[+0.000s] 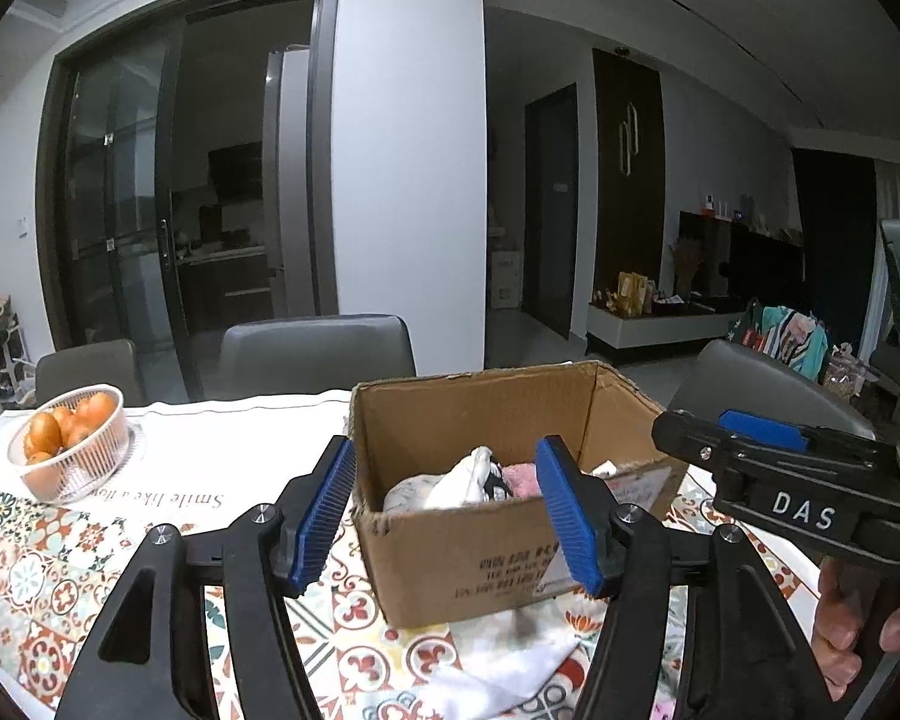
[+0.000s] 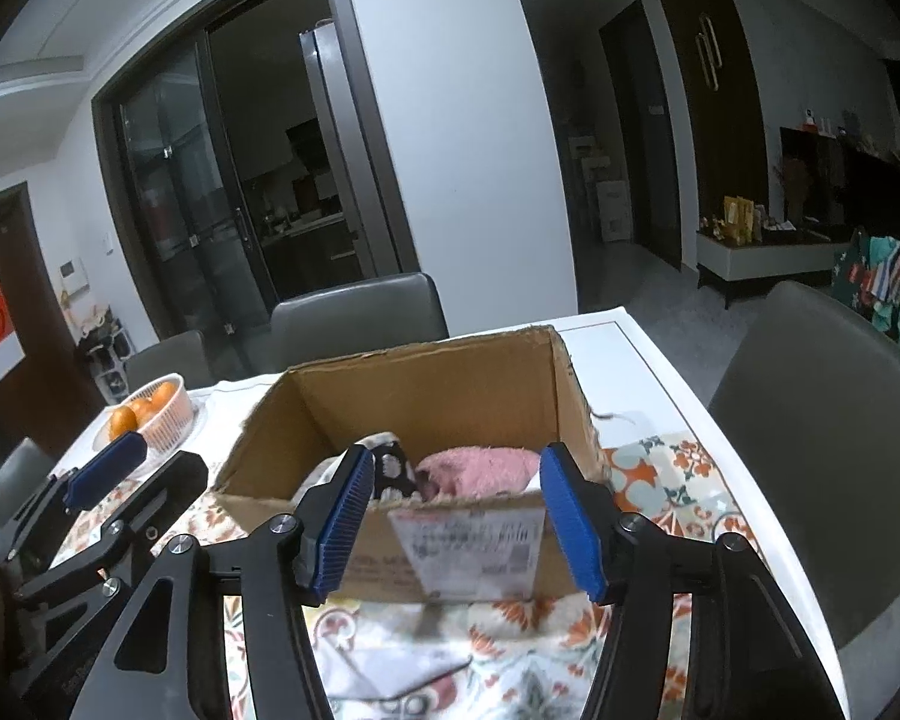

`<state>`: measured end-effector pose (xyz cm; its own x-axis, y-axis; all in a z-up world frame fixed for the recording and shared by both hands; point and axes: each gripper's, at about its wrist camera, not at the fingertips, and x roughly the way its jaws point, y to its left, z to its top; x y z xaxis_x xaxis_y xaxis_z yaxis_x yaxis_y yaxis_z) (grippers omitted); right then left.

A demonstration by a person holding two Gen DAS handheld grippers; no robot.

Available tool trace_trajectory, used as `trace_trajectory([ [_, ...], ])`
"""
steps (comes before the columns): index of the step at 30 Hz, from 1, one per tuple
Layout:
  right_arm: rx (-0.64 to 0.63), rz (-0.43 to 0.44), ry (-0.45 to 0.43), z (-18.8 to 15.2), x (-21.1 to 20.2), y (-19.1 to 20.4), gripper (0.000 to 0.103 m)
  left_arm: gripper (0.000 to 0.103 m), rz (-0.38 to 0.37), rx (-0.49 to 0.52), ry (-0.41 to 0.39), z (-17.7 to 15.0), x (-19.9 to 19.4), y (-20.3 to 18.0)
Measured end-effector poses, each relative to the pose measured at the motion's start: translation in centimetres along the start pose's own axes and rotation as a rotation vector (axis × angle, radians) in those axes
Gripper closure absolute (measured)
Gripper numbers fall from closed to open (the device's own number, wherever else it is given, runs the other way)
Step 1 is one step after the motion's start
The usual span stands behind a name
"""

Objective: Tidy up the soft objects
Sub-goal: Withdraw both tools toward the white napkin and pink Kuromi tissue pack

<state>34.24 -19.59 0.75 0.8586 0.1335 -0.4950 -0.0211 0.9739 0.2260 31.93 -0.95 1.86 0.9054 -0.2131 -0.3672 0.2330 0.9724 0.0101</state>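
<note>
An open cardboard box [image 1: 450,564] stands on the patterned tablecloth; it also shows in the right wrist view [image 2: 450,396]. Inside lie soft items: a white cloth [image 1: 462,477], a pink fluffy one [image 2: 480,468] and a black patterned one [image 2: 393,465]. A white cloth [image 1: 510,660] lies on the table in front of the box. My left gripper [image 1: 450,516] is open and empty, just before the box's near wall. My right gripper [image 2: 456,519] is open and empty, also at the near wall. The right gripper shows at the right of the left view [image 1: 768,450].
A white basket of oranges [image 1: 72,441] stands at the table's far left. Grey chairs [image 1: 318,348] stand behind the table and another [image 2: 822,396] at its right side. The table's white edge [image 2: 660,360] runs along the right.
</note>
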Motion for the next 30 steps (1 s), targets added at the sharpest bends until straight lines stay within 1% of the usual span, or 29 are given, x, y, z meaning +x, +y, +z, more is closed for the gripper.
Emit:
trace_trajectory([
  [6,0.013,-0.031,-0.007,-1.2,-2.1,0.7,0.035,0.041,0.012,0.005,0.001,-1.0,-2.0,0.4],
  [18,0.055,-0.111,0.014,-4.3,-4.3,1.7,0.030,0.041,0.006,0.011,0.032,-3.2,-4.5,1.5],
  [20,0.067,-0.122,0.017,-4.8,-4.5,1.9,0.027,0.041,0.002,0.012,0.041,-3.6,-4.7,1.4],
  [26,0.106,-0.174,0.036,-6.6,-5.1,2.2,0.025,0.041,-0.013,0.039,0.064,-4.6,-4.9,1.5],
  [30,0.119,-0.191,0.073,-7.9,-5.0,2.2,0.024,0.041,-0.028,0.067,0.087,-5.5,-4.7,1.5],
])
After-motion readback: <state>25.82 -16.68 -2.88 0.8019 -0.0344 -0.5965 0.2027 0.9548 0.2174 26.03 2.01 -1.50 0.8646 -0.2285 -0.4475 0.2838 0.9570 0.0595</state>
